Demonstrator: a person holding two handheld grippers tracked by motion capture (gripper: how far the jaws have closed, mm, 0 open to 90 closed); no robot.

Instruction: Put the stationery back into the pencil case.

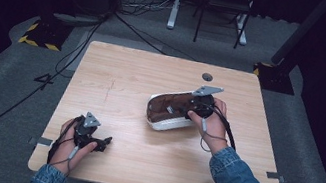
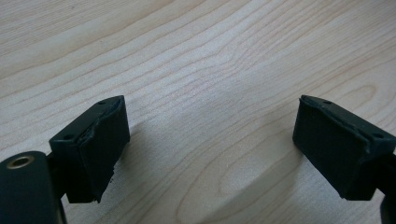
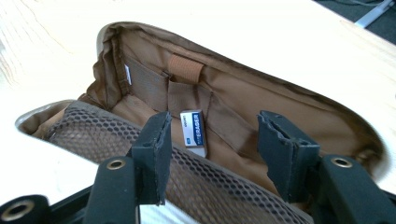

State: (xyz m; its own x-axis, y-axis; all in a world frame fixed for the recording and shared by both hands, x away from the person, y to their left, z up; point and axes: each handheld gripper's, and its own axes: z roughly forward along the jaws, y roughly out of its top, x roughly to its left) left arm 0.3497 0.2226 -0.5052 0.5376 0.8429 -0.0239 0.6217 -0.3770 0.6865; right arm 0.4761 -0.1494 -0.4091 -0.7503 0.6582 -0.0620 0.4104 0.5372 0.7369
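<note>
A white pencil case (image 1: 165, 122) with a brown lining lies open on the wooden table (image 1: 123, 74), right of centre. In the right gripper view its brown inside (image 3: 261, 93) has pockets and a mesh flap (image 3: 93, 126). A white eraser with blue print (image 3: 194, 132) lies inside the case. My right gripper (image 3: 212, 140) hovers at the case's mouth, jaws apart, the eraser lying free beyond them. It appears at the case's right end (image 1: 197, 108) from above. My left gripper (image 1: 103, 143) rests near the table's front left, open over bare wood (image 2: 212, 135).
A round cable hole (image 1: 207, 77) sits near the table's far edge. Cables trail over the grey floor (image 1: 8, 94) at the left. White desk legs (image 1: 175, 7) and a dark chair (image 1: 225, 1) stand beyond the table.
</note>
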